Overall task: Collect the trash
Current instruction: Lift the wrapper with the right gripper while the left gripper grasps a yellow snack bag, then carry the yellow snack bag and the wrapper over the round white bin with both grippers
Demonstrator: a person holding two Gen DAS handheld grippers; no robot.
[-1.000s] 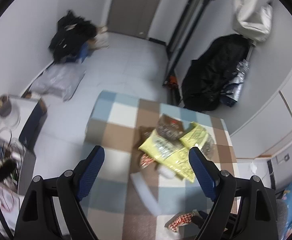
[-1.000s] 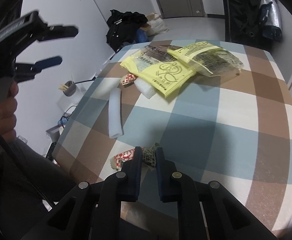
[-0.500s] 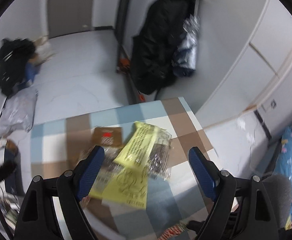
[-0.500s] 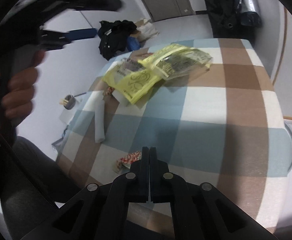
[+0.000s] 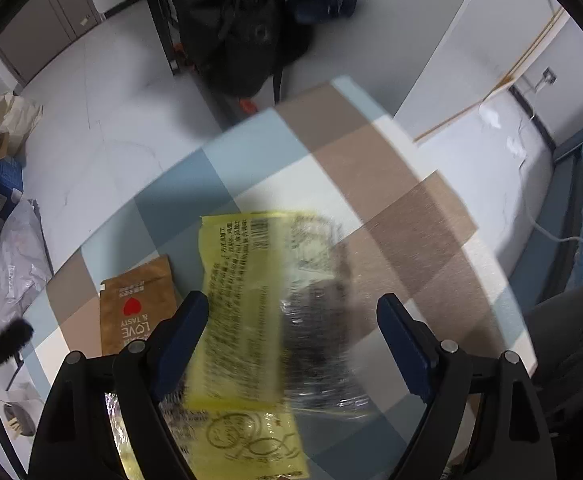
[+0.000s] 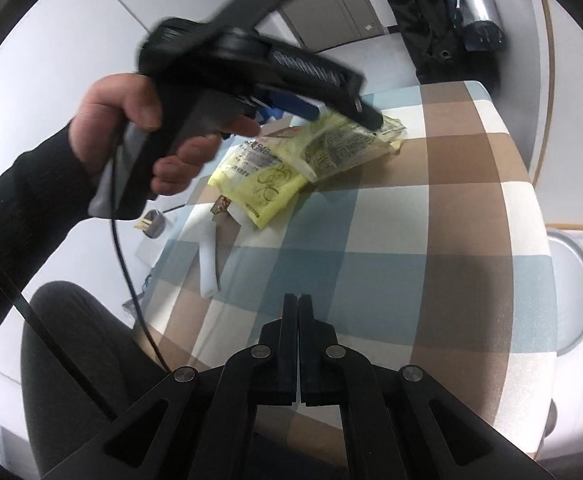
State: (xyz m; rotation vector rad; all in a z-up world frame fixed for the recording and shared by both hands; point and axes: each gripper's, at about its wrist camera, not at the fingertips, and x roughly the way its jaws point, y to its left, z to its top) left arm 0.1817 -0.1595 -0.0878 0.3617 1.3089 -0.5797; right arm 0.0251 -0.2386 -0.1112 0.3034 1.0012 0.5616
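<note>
Trash on the checked table (image 6: 431, 224): two yellow wrappers, one overlapping the other, toward the far left corner in the right wrist view. Left gripper (image 5: 293, 320) spread wide, blue fingers (image 5: 185, 330) on either side of the upper yellow wrapper (image 5: 247, 304), hovering over it; contact not clear through the blur. Seen from the right wrist camera as a black tool in the left hand (image 6: 131, 120), tip just above that wrapper's far end. Right gripper (image 6: 298, 344) closed, fingers (image 6: 289, 344) pressed together with nothing visible between them, held over the near edge of the table. Lower yellow wrapper (image 6: 265, 190) lying flat beneath the upper one, sticking out toward the near side. Brown packet (image 5: 135, 304) with a red heart just beside the wrappers, toward the left edge. White foam tube (image 6: 207, 264) along the left edge, closer in. Black bag (image 5: 243, 24) on the floor beyond the far edge. Grey round bin (image 6: 575, 292) beside the right edge.
</note>
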